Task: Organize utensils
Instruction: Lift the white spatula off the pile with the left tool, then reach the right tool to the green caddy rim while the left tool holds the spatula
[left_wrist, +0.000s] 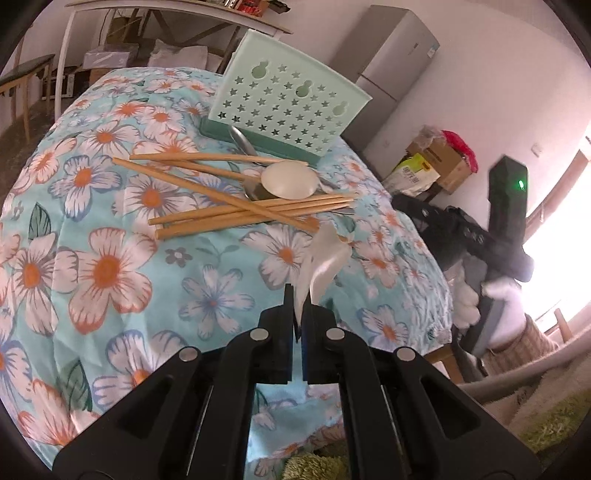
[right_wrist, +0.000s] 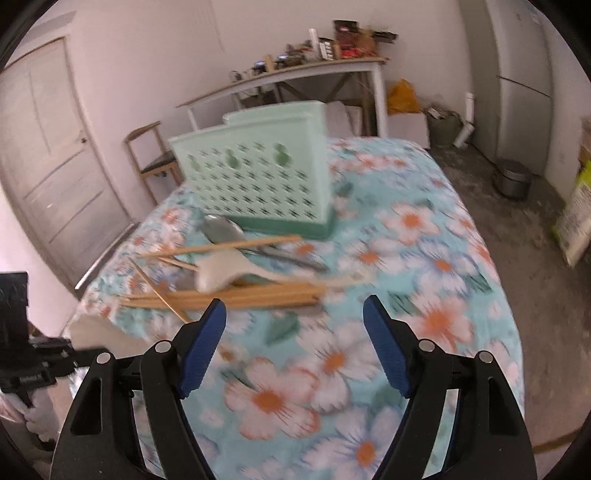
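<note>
My left gripper (left_wrist: 297, 295) is shut on a white plastic spoon (left_wrist: 323, 258) that sticks up from its jaws over the floral tablecloth (left_wrist: 110, 266). Further back lies a pile of bamboo chopsticks (left_wrist: 229, 214) with a second white spoon (left_wrist: 290, 181) on it and a metal spoon (left_wrist: 242, 142) beside it. A mint-green star-punched utensil holder (left_wrist: 288, 107) stands behind the pile. In the right wrist view my right gripper (right_wrist: 295, 314) hangs open and empty just short of the chopsticks (right_wrist: 240, 295). The white spoon (right_wrist: 221, 273) and the holder (right_wrist: 258, 173) lie beyond.
The table's right edge (left_wrist: 436, 280) drops to a green rug. A fridge (left_wrist: 391, 74) and cardboard boxes (left_wrist: 436, 162) stand against the wall. A wooden chair (right_wrist: 155, 162), a door (right_wrist: 55, 166) and a cluttered desk (right_wrist: 303, 74) lie behind the table.
</note>
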